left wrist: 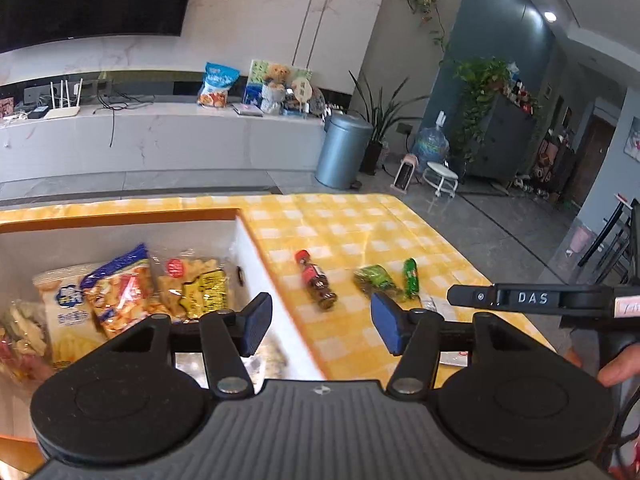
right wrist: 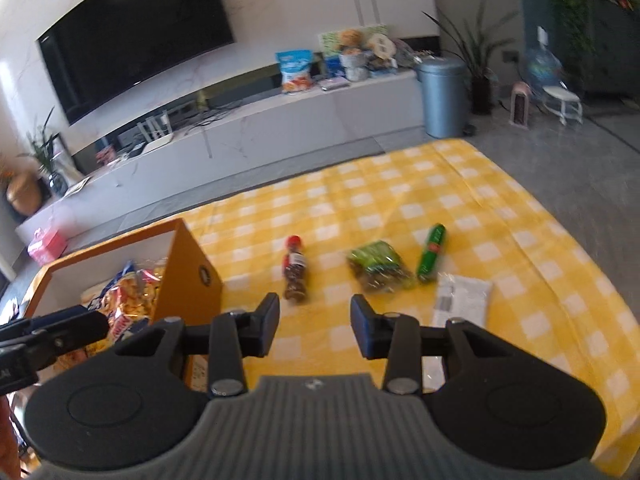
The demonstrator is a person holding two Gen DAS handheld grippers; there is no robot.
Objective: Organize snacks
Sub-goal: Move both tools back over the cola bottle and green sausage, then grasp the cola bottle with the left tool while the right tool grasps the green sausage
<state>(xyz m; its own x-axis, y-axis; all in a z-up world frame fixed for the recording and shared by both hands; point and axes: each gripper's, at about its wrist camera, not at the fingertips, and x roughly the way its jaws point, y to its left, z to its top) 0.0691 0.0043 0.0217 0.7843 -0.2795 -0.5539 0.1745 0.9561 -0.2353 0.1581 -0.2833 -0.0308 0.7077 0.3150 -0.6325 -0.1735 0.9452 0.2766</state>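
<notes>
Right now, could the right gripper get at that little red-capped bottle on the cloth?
Probably yes: the right gripper is open and empty, and the red-capped bottle lies just ahead on bare checked cloth, nothing between.

Your orange box (left wrist: 120,216) with white inner walls is sitting open at the left of the yellow-checked tabletop, and several snack bags (left wrist: 120,288) are lying packed inside it, one blue and orange, one clear with yellow print. Right of the box, a small red-capped bottle (right wrist: 295,268) of dark contents is lying on its side. Just beyond it a green packet (right wrist: 376,266) is lying flat, a green sausage-shaped stick (right wrist: 431,253) is lying beside that, and a clear white-labelled pouch (right wrist: 464,298) is lying nearest you.
</notes>
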